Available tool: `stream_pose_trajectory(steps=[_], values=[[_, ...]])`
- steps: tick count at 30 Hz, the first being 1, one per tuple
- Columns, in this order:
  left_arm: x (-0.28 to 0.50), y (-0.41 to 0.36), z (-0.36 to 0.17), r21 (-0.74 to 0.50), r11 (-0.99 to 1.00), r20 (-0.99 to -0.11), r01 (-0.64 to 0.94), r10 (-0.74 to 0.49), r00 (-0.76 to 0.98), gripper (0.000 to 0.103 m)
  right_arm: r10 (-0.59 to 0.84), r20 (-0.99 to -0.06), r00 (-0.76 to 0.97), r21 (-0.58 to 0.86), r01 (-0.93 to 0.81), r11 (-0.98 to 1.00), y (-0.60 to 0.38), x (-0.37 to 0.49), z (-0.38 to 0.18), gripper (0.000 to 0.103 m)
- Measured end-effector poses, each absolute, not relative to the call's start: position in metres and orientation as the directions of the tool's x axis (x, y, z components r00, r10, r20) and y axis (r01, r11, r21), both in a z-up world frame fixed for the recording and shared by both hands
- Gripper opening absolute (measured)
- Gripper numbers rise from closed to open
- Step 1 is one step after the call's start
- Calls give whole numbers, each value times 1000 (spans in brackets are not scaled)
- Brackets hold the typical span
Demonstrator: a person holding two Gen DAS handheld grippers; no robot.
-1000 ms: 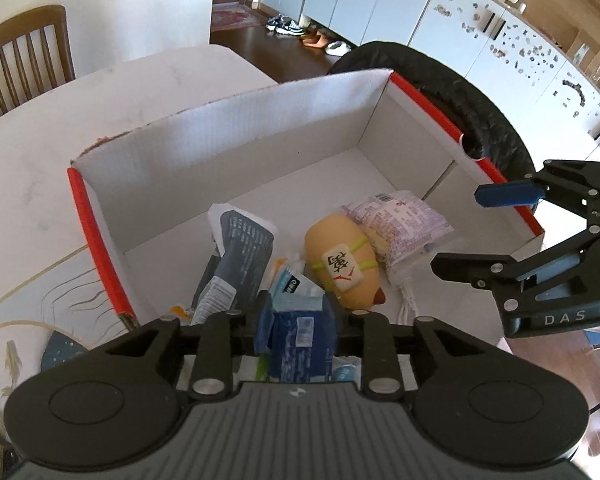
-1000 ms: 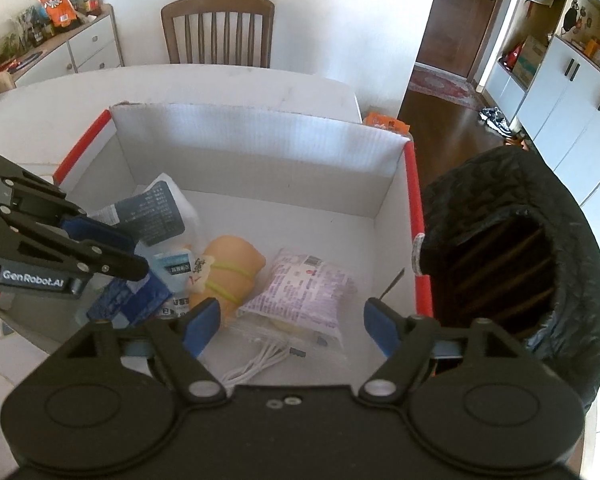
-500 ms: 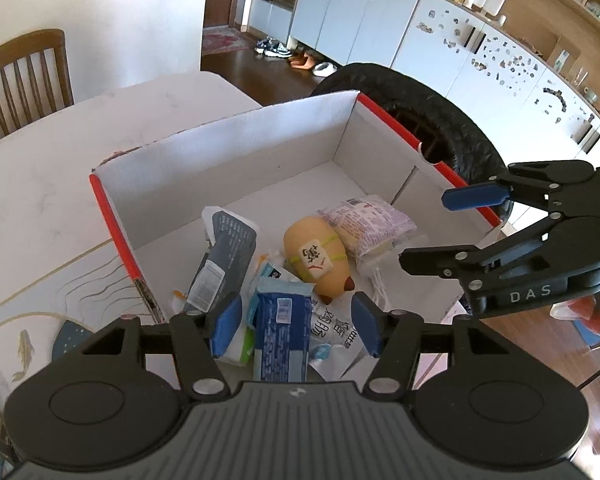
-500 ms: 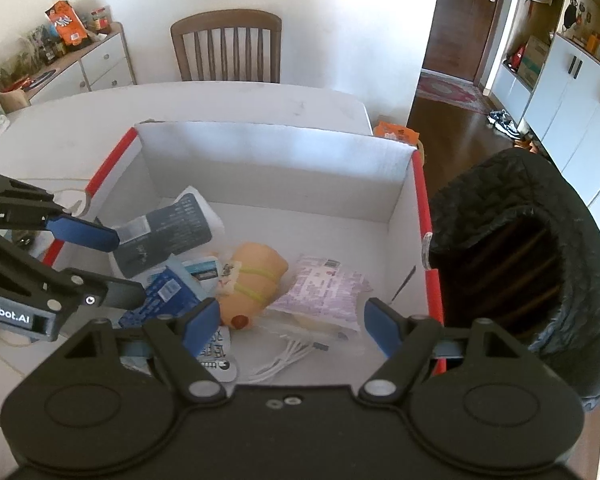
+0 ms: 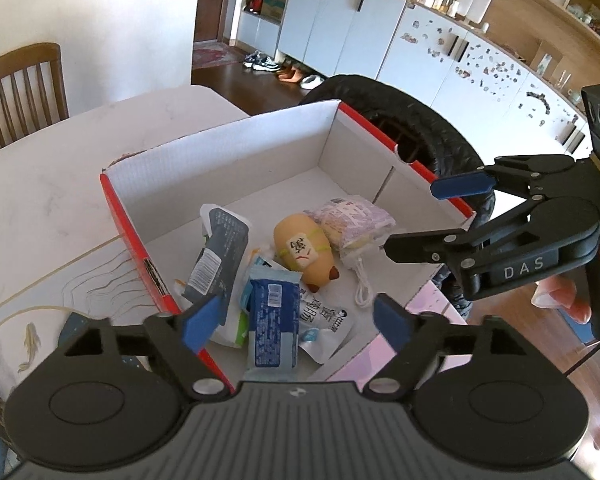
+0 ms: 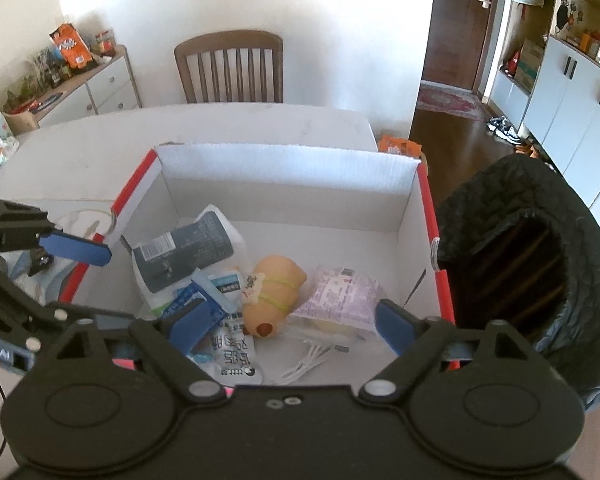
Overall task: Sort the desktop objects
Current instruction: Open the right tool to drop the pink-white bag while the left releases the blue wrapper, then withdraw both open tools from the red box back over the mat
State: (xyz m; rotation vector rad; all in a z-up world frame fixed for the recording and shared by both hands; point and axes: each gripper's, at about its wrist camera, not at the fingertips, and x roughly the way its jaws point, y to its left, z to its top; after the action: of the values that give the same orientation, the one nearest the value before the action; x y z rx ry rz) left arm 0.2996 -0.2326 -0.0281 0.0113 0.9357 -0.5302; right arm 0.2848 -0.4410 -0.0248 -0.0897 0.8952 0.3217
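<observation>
A white cardboard box (image 5: 228,148) (image 6: 284,172) with red edges stands on the table. Inside lie a blue tissue pack (image 5: 272,320) (image 6: 188,296), a dark grey pouch (image 5: 216,256) (image 6: 184,252), an orange plush toy (image 5: 304,248) (image 6: 272,296), a pink packet (image 5: 352,220) (image 6: 340,296), a white cable (image 5: 362,284) (image 6: 304,364) and a white sachet (image 5: 324,320) (image 6: 232,356). My left gripper (image 5: 298,322) (image 6: 60,276) hangs over the box's near left corner, jaws opening, with the tissue pack lying loose below them. My right gripper (image 6: 288,328) (image 5: 424,216) hovers above the box's right side, jaws opening, nothing between them.
A black quilted jacket (image 6: 532,264) (image 5: 412,128) drapes a chair against the box's right side. A wooden chair (image 6: 230,68) (image 5: 20,88) stands beyond the white table (image 6: 100,152). A sideboard (image 6: 80,88) with clutter is at far left; cabinets (image 5: 380,44) line the far wall.
My left gripper let go of the blue tissue pack, which now lies in the box, and pulled back and up with its jaws spreading. My right gripper's jaws widened a little.
</observation>
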Motion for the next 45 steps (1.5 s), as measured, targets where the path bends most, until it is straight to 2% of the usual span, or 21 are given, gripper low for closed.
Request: stream_pose_trajectory(steps=[2,5,18,28,45], values=[[296,-231,-26,-221,872,-763,438,-434,479,92,232,-771,594,55,-301,952,-439,282,-22,97],[290,-228,-22,-215,868,-751,447,-440,493,103,227,-762,607,62,-282,958,-439,278,-18,98],[260,-191,-11,-200,875,-738,441,-430,520,103,207,-741,639,65,-240,969,-416,253,-4,101],[242,-149,-3,-239,885,-732,399,-435,525,103,205,-738,643,49,-252,966,-376,237,1,101],[211,-46,3,-176,943,-736,284,-318,598,103,264,-728,633,55,-329,943,-278,227,5,101]])
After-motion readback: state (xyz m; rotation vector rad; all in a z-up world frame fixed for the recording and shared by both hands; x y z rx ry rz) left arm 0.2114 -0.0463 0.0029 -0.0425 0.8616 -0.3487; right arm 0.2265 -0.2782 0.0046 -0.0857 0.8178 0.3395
